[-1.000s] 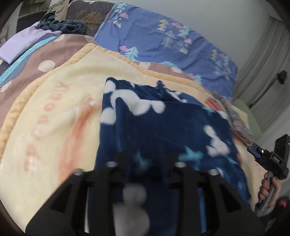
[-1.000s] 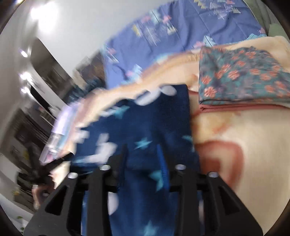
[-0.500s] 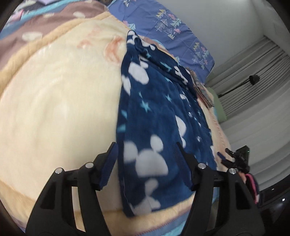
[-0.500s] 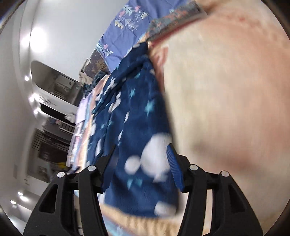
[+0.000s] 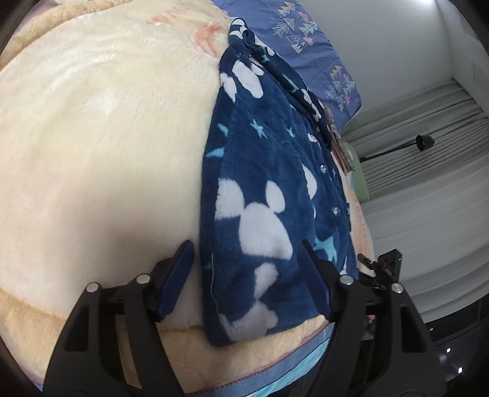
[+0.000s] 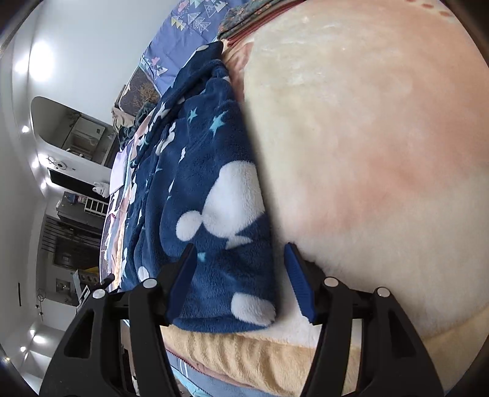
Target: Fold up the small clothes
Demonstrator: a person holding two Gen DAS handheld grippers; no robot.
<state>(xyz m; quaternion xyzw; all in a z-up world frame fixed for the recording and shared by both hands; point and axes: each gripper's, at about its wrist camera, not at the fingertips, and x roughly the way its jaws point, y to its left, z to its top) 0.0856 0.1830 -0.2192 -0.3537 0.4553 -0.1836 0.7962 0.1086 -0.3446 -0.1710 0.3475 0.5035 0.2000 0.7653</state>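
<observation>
A small navy fleece garment (image 5: 262, 195) with white mouse heads, light blue stars and a row of snap buttons lies flat on the cream blanket (image 5: 101, 137), reaching to the bed's near edge. My left gripper (image 5: 247, 259) is open, its blue pads on either side of the garment's near left corner, holding nothing. My right gripper (image 6: 238, 262) is open over the garment's near right corner (image 6: 220, 226), also empty. The right gripper's body shows at the right in the left wrist view (image 5: 385, 268).
A folded floral cloth (image 6: 247, 15) lies at the far end of the cream blanket (image 6: 366, 122). A purple patterned sheet (image 5: 308, 42) covers the bed's head. Grey curtains and a lamp (image 5: 421, 143) stand on the right; shelves and furniture (image 6: 76, 207) on the left.
Both grippers were shut on the garment a second ago; they opened, let it go on the blanket, and drew back to its near corners at the bed's edge.
</observation>
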